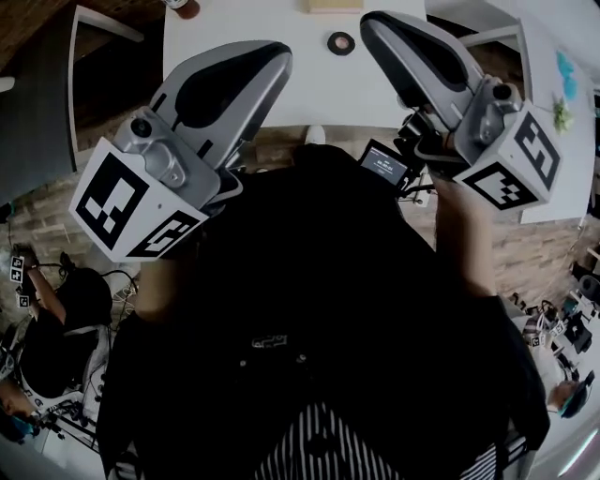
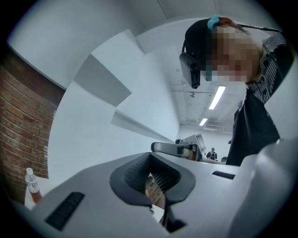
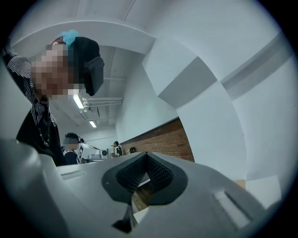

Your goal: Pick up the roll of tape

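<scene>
The roll of tape (image 1: 341, 42), a small dark ring, lies flat on the white table (image 1: 244, 33) near its far edge. It shows only in the head view. My left gripper (image 1: 267, 58) is held up in front of my chest with its tip over the table's near half, left of the tape, and its jaws are shut and empty. The right gripper (image 1: 378, 26) hangs just right of the tape, also shut with nothing in it. Both gripper views look level across the room: the left gripper (image 2: 153, 179) and the right gripper (image 3: 145, 174) show closed jaws, no tape.
A bottle (image 1: 183, 7) and a wooden block (image 1: 333, 5) stand at the table's far edge; the bottle (image 2: 31, 183) also shows in the left gripper view. A second white table (image 1: 553, 141) stands at right. A small screen device (image 1: 384, 161) sits below the right gripper. People sit low on the left.
</scene>
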A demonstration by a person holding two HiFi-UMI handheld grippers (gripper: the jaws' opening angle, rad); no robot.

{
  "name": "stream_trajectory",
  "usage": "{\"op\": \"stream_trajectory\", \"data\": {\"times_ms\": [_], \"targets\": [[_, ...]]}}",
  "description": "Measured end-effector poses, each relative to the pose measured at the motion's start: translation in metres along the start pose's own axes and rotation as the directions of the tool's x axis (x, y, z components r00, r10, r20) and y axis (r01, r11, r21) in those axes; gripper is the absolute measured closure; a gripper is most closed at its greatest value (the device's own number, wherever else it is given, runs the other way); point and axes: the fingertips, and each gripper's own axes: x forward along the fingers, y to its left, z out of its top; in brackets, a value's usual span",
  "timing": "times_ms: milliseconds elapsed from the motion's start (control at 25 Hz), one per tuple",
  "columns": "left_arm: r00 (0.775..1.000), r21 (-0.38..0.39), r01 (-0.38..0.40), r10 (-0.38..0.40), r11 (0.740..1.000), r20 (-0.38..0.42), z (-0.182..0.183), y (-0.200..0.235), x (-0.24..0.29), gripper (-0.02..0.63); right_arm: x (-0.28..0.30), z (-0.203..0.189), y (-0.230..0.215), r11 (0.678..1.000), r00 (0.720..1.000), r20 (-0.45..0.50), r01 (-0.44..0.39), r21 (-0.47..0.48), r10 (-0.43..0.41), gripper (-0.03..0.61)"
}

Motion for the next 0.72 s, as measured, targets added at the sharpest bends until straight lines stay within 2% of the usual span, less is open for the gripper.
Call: {"op": "stream_trajectory", "data": {"times_ms": [120, 280, 560, 720], "targets": [[0.999, 0.015, -0.028, 0.028, 0.999, -0.018, -0.005, -0.011, -0.008, 0.606, -0.001, 0.001, 0.002, 1.000, 1.000, 0.003, -0.023, 0.011, 0.023, 0.574], [0.998, 0.040, -0.056, 0.056, 0.998, 0.007, -0.004, -0.019, -0.010, 0.606, -0.006, -0.001, 0.004, 0.999, 0.999, 0.024, -0.048, 0.012, 0.047, 0.574], [0.999, -0.016, -0.054, 0.054, 0.998, 0.005, 0.012, -0.015, 0.022, 0.606, -0.026, 0.002, -0.024, 0.997, 0.998, 0.047, -0.048, 0.068, 0.045, 0.574], [0.999, -0.041, -0.050, 0.049, 0.998, -0.023, 0.000, -0.012, 0.026, 0.606, -0.033, 0.000, -0.037, 0.996, 0.997, 0.074, -0.012, 0.086, 0.005, 0.574]]}}
